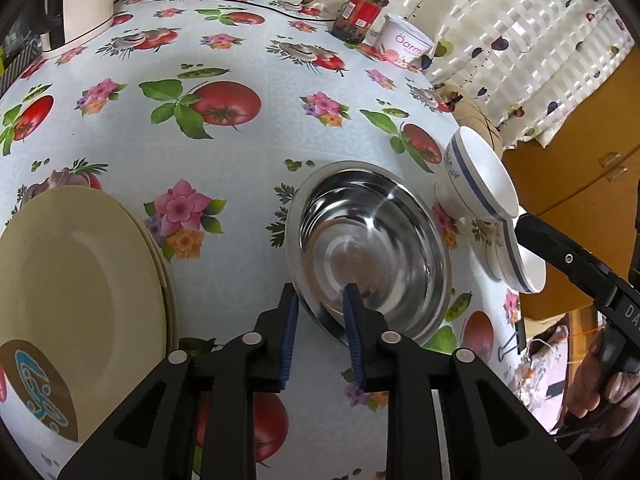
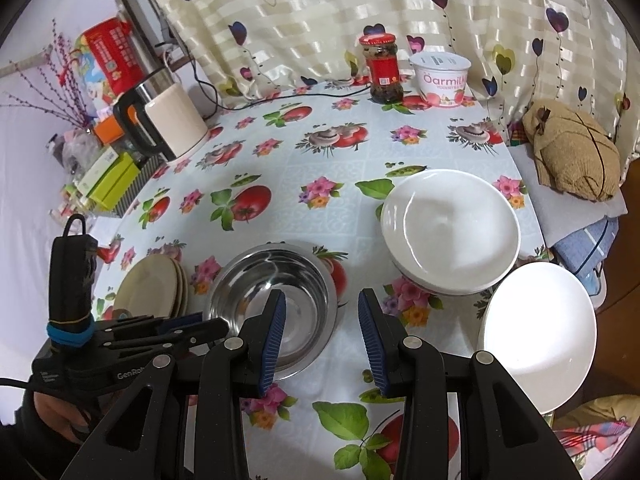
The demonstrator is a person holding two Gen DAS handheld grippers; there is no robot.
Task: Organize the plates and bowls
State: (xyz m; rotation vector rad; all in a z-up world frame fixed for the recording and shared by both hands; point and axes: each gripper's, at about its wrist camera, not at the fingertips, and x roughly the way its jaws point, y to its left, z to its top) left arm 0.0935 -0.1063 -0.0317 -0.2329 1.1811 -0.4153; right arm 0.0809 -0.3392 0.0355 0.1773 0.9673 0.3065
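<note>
A steel bowl (image 1: 368, 240) (image 2: 276, 296) sits on the flowered tablecloth. My left gripper (image 1: 320, 316) is shut on its near rim, one pad outside and one inside. A stack of beige plates (image 1: 80, 272) (image 2: 148, 292) lies to the bowl's left. Stacked white bowls with a blue stripe (image 1: 480, 176) (image 2: 450, 228) stand right of it. Another white bowl (image 1: 520, 264) (image 2: 538, 332) sits nearer the table's right edge. My right gripper (image 2: 322, 320) hovers open and empty over the cloth, between the steel bowl and the white bowls.
A white kettle (image 2: 172, 120) with its cord stands at the back left. A red-lidded jar (image 2: 382, 68) and a yogurt tub (image 2: 440, 80) stand by the curtain. A burlap bundle (image 2: 572, 156) lies past the right table edge. Boxes (image 2: 112, 184) crowd the left edge.
</note>
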